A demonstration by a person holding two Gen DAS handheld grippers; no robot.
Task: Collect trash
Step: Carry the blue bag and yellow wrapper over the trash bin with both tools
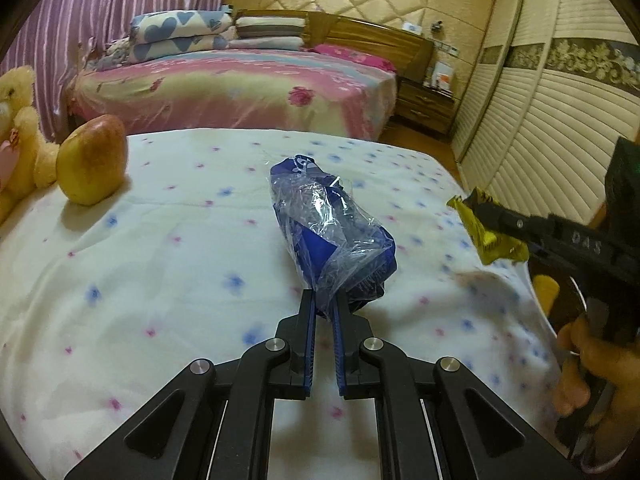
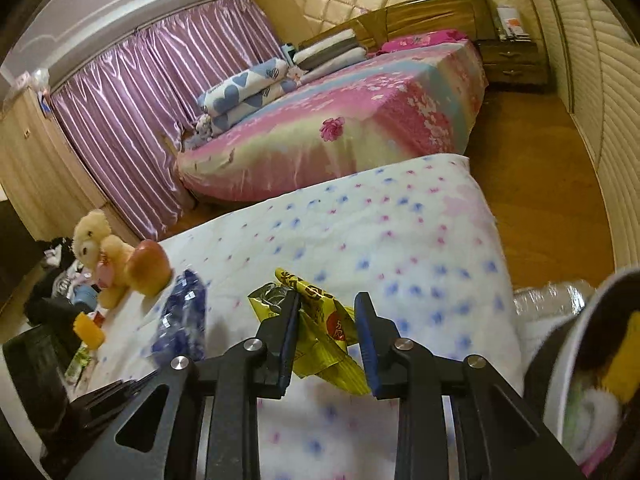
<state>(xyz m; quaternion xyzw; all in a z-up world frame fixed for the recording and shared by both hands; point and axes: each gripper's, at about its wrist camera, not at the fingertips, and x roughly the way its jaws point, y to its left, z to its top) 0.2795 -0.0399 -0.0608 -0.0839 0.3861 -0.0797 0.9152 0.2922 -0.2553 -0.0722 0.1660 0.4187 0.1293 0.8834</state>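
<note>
Tool work first: our left tool (image 1: 325,306) is pinched nearly shut on the tail end of a crumpled blue and clear plastic bag (image 1: 332,224), which juts forward from the fingertips at the centre of the left wrist view, held just above the flowered white quilt (image 1: 160,264); we judge the grip sits at the bag's edge because that thin fold is what narrow fingers can catch. Our right tool (image 2: 328,304) holds a yellow snack wrapper (image 2: 320,320) between its blue pads; the wrapper dangles from the left pad, while whether the right pad touches it we cannot tell. In the left wrist view that same wrapper shows at the right edge, clear of the quilt. Both pieces of trash thus seem lifted for carrying. At the lower right of the right wrist view stands a white bin (image 2: 576,336) with rubbish in it, likely the destination. An apple (image 1: 92,160) and a plush bear (image 1: 20,128) rest at the upper left of the quilt, not trash, so left alone.
</note>
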